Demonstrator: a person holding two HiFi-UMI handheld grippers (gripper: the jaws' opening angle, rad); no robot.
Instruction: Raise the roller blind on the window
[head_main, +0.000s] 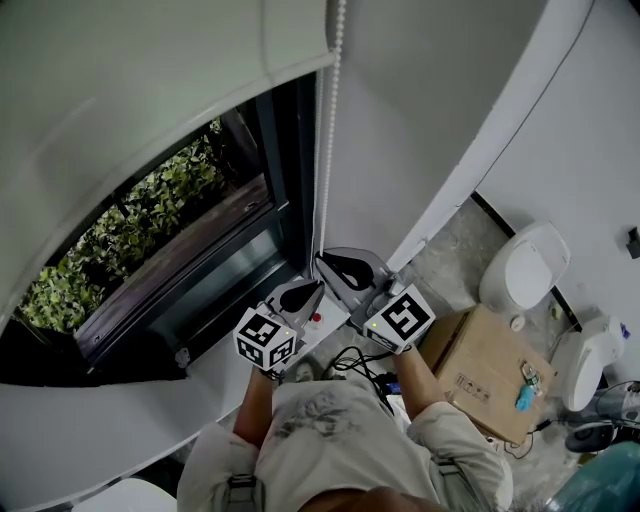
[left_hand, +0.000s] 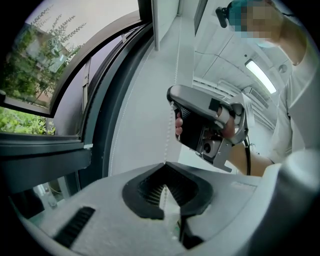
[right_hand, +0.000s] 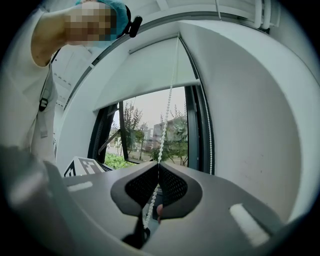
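The white roller blind (head_main: 150, 90) covers the upper part of the window, and its lower edge (right_hand: 145, 95) shows in the right gripper view. A white bead chain (head_main: 330, 120) hangs down the window's right side. My right gripper (head_main: 328, 260) is shut on this chain, which runs up from its tips (right_hand: 158, 165). Just below it, my left gripper (head_main: 312, 288) is shut on the same chain (left_hand: 172, 100), with the beads passing between its jaws (left_hand: 164, 165). From the left gripper view, the right gripper (left_hand: 210, 125) sits close above. A second strand of chain (right_hand: 208, 130) hangs along the dark frame.
Dark window frame (head_main: 290, 170) with green bushes (head_main: 150, 210) outside. White sill (head_main: 120, 420) below the window. A cardboard box (head_main: 490, 370) lies on the floor to the right, with a white toilet (head_main: 525, 265) behind it and black cables (head_main: 360, 365) near my feet.
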